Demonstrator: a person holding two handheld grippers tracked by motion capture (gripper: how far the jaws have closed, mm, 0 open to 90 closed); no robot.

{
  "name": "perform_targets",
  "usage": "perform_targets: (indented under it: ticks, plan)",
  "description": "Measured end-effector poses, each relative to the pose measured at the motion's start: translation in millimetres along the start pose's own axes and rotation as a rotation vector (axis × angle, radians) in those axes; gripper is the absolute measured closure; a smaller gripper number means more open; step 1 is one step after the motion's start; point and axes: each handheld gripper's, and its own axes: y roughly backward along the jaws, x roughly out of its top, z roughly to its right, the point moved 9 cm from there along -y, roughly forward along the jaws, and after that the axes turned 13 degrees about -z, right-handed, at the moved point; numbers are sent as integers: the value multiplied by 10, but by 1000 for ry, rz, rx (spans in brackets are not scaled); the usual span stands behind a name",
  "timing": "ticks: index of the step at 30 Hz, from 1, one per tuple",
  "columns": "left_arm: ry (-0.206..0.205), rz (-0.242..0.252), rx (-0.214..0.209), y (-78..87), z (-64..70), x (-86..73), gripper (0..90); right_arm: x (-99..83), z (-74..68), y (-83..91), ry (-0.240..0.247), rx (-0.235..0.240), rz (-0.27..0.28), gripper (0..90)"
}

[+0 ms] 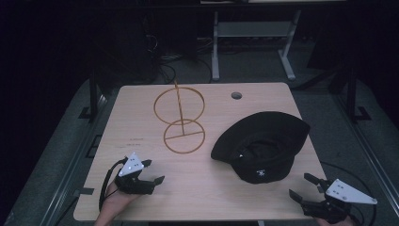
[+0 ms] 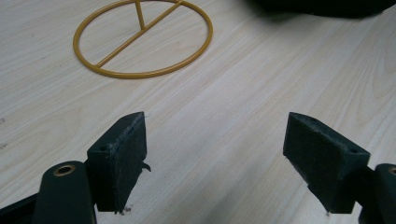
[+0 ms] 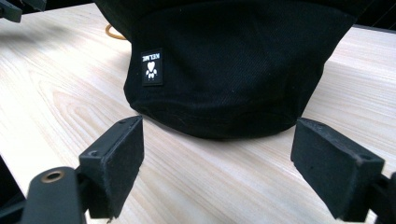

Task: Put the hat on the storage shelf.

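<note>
Black cloth hat [image 1: 261,146] lies upturned on the right half of the wooden worktop [image 1: 141,136], its hollow crown facing up with nothing visible inside. A gold wire stand [image 1: 180,115] sits left of it near the middle, apart from the brim. The left gripper [image 1: 151,172] rests at the near left edge, the right gripper [image 1: 305,186] at the near right corner, just short of the hat; both have jaws spread wide, holding nothing. From above the crown's small label is a white speck; the right gripper view shows it as a patch [image 3: 152,66] with a white emblem. The left gripper view shows the stand's base ring crossed by a bar.
</note>
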Motion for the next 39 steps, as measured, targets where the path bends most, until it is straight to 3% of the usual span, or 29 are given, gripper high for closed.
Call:
perform_targets:
  ticks: [9, 15, 19, 22, 33, 39]
  plan:
    - [-17, 11, -7, 26, 32, 27, 222, -2, 8, 8, -14, -2, 4, 165]
    - [-43, 21, -34, 28, 165, 141, 230, 14, -7, 14, -16, 1, 12, 163]
    - [-58, 34, -85, 13, 291, 268, 229, 20, -9, 15, -18, 2, 15, 162]
    - [-64, 32, -94, -1, 332, 312, 227, 27, -8, 6, -13, 3, 11, 160]
    - [-167, 26, -140, -99, 633, 622, 220, 40, -10, 0, -16, 12, 21, 160]
    - [-237, 36, -179, -167, 865, 922, 221, 40, -11, 9, -11, 15, 23, 160]
